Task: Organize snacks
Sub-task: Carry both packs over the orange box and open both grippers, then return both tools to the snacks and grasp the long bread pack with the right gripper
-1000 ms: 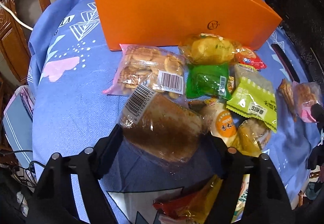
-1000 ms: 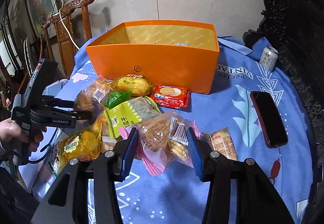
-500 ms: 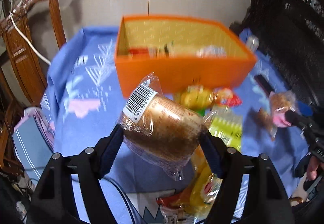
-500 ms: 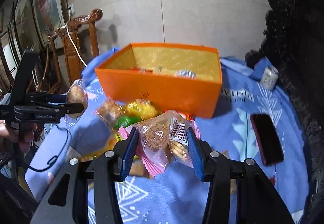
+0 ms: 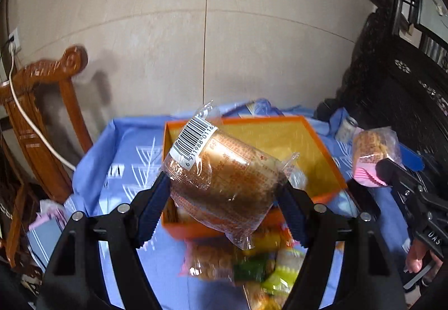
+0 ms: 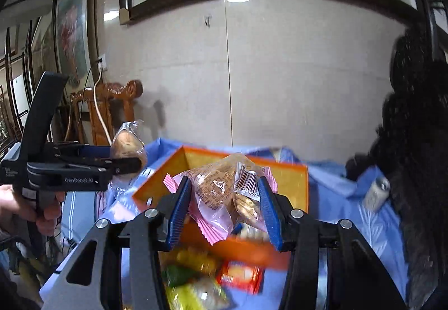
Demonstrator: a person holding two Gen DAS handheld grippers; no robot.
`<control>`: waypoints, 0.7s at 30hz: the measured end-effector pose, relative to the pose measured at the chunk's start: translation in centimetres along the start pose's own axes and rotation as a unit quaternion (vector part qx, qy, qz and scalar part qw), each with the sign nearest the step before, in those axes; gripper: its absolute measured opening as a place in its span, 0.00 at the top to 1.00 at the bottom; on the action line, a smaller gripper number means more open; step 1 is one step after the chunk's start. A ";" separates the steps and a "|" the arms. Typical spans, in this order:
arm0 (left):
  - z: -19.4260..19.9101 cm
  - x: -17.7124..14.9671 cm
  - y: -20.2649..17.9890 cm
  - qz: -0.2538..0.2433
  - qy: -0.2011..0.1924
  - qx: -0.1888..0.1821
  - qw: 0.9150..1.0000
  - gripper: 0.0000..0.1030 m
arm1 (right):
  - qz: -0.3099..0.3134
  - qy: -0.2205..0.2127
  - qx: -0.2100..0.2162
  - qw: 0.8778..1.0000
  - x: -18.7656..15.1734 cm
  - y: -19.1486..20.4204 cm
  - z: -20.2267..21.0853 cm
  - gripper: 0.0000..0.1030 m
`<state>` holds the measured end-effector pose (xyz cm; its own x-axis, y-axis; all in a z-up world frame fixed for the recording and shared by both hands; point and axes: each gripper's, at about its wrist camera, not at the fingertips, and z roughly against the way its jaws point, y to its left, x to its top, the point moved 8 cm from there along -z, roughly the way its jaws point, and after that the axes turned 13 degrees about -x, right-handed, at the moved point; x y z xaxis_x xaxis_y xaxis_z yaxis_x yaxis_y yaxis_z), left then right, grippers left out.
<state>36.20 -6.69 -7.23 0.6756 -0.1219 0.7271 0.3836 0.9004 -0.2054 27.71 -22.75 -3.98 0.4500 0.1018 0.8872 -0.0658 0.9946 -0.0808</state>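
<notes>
beyond both grippers, past their fingertips and lower, stands the orange box (image 5: 322,158) on the blue tablecloth (image 5: 131,158), its open top facing up and its yellow lining showing. between the box and the grippers, below the fingertips, lies the blurred heap of loose snack packs (image 5: 252,262), among them a red packet (image 6: 240,276) and a green one (image 6: 179,276).

the left gripper (image 5: 224,195) is clamped on the brown bread bag (image 5: 224,181): its blue pads press both flanks of the clear wrapper, the barcode label tilts up past the left finger, and the bag hangs in the air in front of the box's near wall. from the right wrist view the same gripper appears off to the left, a hand (image 6: 16,206) around its grip.

the right gripper (image 6: 224,206) is closed on the pink-edged biscuit bag (image 6: 221,195), narrower than the left, with the bag bulging up between the pads and its crimped pink edge dangling below them. this bag is also in the air, in front of the box. a small can (image 6: 375,192) stands far right of that gripper.
</notes>
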 end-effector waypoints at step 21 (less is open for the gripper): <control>-3.4 3.0 2.5 0.019 0.009 0.053 0.998 0.04 | 0.007 0.008 -0.016 1.000 1.8 1.2 -4.1 0.14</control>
<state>41.28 -6.24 -7.81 0.6996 -0.0932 0.7085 0.2890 0.9437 -0.1612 32.07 -21.24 -4.33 0.4633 0.1165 0.8785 -0.0436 0.9931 -0.1087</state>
